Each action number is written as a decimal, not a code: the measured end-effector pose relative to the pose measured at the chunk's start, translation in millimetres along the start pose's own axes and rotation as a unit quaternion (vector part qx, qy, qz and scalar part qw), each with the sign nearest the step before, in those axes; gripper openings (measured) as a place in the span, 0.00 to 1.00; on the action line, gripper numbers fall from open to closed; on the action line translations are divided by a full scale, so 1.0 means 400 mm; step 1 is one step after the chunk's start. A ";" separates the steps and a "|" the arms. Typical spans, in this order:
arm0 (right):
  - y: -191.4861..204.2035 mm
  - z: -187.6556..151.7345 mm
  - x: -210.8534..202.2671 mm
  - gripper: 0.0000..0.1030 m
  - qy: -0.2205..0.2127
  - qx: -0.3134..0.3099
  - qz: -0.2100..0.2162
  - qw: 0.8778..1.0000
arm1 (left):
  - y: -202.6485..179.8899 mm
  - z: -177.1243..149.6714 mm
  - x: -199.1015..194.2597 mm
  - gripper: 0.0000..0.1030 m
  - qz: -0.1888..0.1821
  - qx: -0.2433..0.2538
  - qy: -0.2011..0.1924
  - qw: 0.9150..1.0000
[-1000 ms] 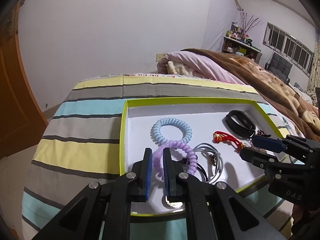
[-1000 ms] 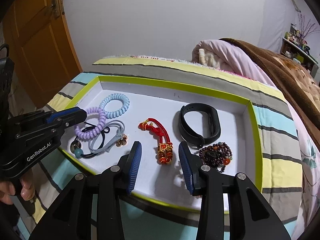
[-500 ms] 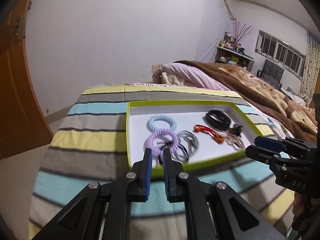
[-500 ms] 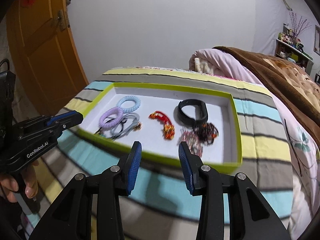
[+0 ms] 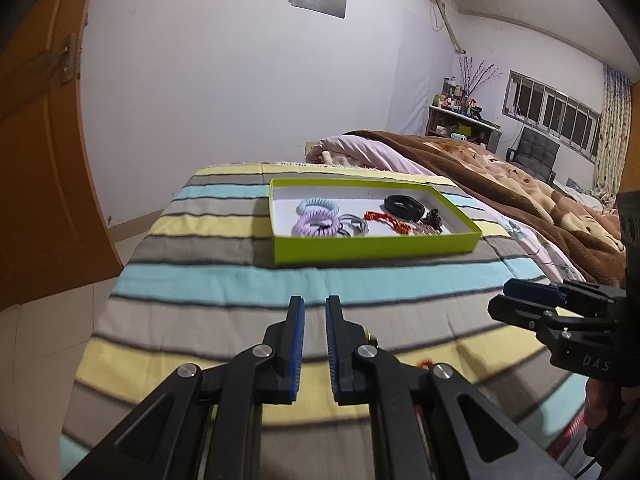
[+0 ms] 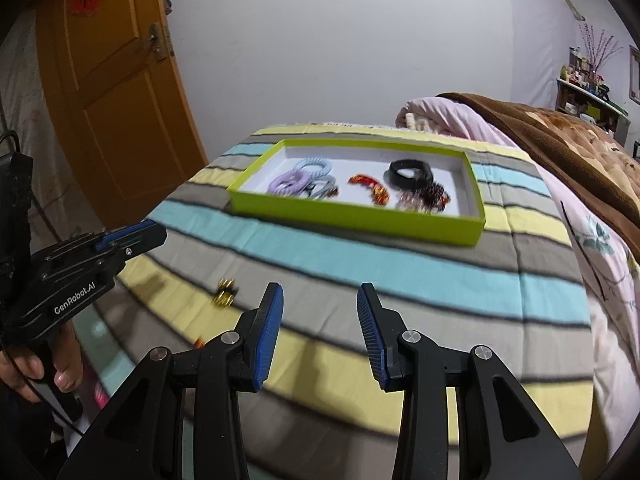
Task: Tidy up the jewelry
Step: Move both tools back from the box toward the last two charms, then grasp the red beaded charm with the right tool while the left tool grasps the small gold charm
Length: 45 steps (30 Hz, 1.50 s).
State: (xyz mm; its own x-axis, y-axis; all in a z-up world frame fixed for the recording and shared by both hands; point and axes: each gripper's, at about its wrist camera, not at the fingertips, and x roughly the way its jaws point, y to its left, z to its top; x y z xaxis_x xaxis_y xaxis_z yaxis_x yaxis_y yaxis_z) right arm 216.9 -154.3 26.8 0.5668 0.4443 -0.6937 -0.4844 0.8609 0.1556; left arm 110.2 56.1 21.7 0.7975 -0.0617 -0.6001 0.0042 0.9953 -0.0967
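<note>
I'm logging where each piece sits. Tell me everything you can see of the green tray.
The green tray is a shallow rectangular box that looks like card, lime-green outside with a white floor. It lies flat and open on the striped bedspread, beyond both grippers, and neither touches it. Inside lie a blue coil band, a purple coil band, grey hair ties, a red knotted cord, a black wristband and dark beads.

In the right wrist view, motion blur smears the dark red beaded bracelet (image 6: 430,196) inside the lime-green cardboard tray (image 6: 352,213), so single beads cannot be told apart. A small gold ornament (image 6: 225,293) on the striped blanket (image 6: 440,276) is too blurred to identify. In the left wrist view, the left gripper's black frame hides all but a gold speck (image 5: 369,336) of it.
</note>
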 end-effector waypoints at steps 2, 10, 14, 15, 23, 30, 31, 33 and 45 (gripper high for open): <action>0.012 -0.019 -0.012 0.38 0.002 -0.001 0.004 1.000 | 0.000 -0.018 -0.022 0.10 -0.001 -0.002 0.000 1.000; 0.047 -0.070 -0.024 0.38 0.011 -0.001 0.022 1.000 | 0.000 -0.073 -0.073 0.10 -0.003 -0.004 0.003 1.000; 0.064 -0.080 -0.006 0.38 0.022 -0.002 0.029 0.999 | 0.006 -0.082 -0.080 0.10 -0.004 -0.008 0.004 1.000; 0.068 -0.080 -0.001 0.38 0.023 -0.003 0.030 0.999 | 0.009 -0.083 -0.080 0.10 -0.004 -0.009 0.004 1.000; 0.106 -0.084 0.041 0.38 0.038 -0.018 0.052 0.998 | 0.031 -0.085 -0.077 0.10 -0.003 -0.018 0.005 1.000; 0.132 -0.084 0.082 0.39 0.054 -0.037 0.055 0.996 | 0.051 -0.086 -0.076 0.10 -0.004 -0.026 0.004 1.000; 0.135 -0.083 0.087 0.40 0.056 -0.039 0.054 0.996 | 0.052 -0.086 -0.076 0.10 -0.004 -0.028 0.005 1.000; 0.139 -0.080 0.097 0.41 0.062 -0.042 0.053 0.996 | 0.056 -0.086 -0.072 0.10 -0.006 -0.030 0.006 1.000; 0.153 -0.076 0.121 0.20 0.073 -0.061 0.038 0.995 | 0.050 -0.079 -0.039 0.10 -0.016 -0.031 0.014 0.999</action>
State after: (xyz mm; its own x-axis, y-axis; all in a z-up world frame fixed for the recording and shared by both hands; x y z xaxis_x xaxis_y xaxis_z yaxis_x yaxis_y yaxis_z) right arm 194.5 -87.5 -18.6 0.4264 0.4591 -0.7794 -0.6050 0.7853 0.1316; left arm 78.9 74.8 3.8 0.7799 -0.0964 -0.6184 -0.0089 0.9862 -0.1650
